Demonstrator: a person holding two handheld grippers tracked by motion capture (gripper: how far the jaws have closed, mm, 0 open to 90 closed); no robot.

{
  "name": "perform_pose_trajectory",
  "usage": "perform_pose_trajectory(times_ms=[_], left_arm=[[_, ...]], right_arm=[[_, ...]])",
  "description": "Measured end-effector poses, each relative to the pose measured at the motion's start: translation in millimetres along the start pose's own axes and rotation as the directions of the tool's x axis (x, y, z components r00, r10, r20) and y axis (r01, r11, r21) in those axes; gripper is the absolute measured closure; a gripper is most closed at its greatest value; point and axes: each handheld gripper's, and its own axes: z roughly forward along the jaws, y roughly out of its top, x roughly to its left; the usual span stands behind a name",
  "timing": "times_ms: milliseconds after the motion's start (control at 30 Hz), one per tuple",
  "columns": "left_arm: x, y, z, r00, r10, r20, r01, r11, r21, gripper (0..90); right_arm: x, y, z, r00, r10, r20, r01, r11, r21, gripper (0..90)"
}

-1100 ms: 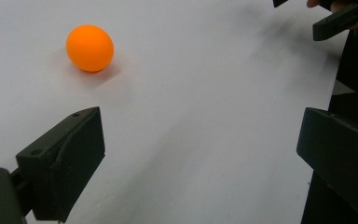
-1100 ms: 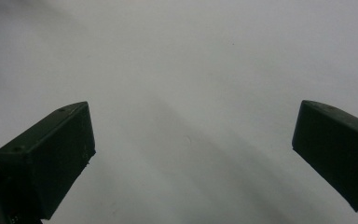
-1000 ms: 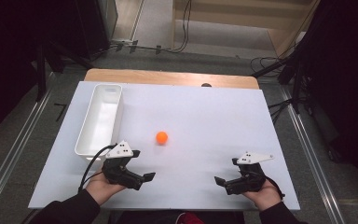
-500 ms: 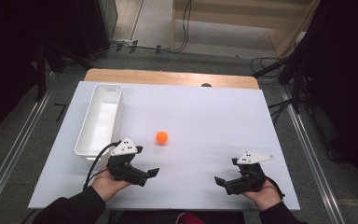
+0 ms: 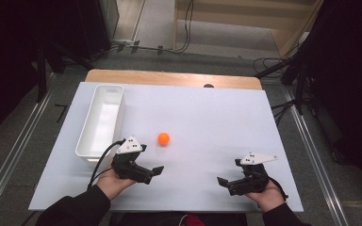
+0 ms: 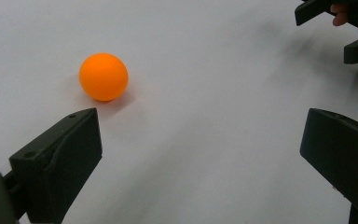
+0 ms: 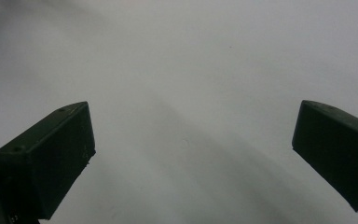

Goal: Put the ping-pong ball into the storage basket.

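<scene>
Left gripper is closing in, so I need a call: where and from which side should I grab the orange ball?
Grip the orange ball across its widest middle; being round, any pair of opposite sides should do. The left gripper is nearest, jaws wide open, so come from the near side, low over the white table, which is bare all around the ball.

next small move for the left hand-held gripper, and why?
Probably swing the left hand-held gripper toward the orange ball and ease forward. Its jaws are open, but the ball lies beyond its left jaw, not between them, untouched on the white table.

White tabletop (image 5: 207, 113), wooden far edge (image 5: 169, 77) — grey floor (image 5: 155, 23), dark surroundings, trailing cables (image 5: 184, 28)
</scene>
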Motion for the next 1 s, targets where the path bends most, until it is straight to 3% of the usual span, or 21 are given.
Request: perform_pose_trajectory(times_ms=[367, 567, 767, 1000], left_arm=[[0.6, 7.9, 12.7, 0.9999, 0.011, -0.007, -0.011, 0.9998, 0.019, 0.0], [2.6, 12.7, 17.4, 0.9999, -0.004, -0.012, 0.004, 0.9998, 0.019, 0.0], [3.5, 16.3, 20.6, 0.9994, 0.021, -0.028, -0.021, 0.9994, 0.027, 0.0], [6.1, 20.8, 25.8, 0.9995, 0.019, -0.026, -0.019, 0.9994, 0.028, 0.0]], right_arm=[[0.2, 0.1, -0.1, 1.0, 0.0, -0.005, 0.0, 1.0, 0.0, 0.0], [0.5, 0.0, -0.2, 1.0, -0.002, -0.005, 0.002, 1.0, 0.001, 0.0], [0.2, -0.2, -0.1, 1.0, -0.003, 0.0, 0.003, 1.0, 0.0, 0.0], [0.6, 0.0, -0.2, 1.0, -0.004, -0.003, 0.004, 1.0, 0.001, 0.0]])
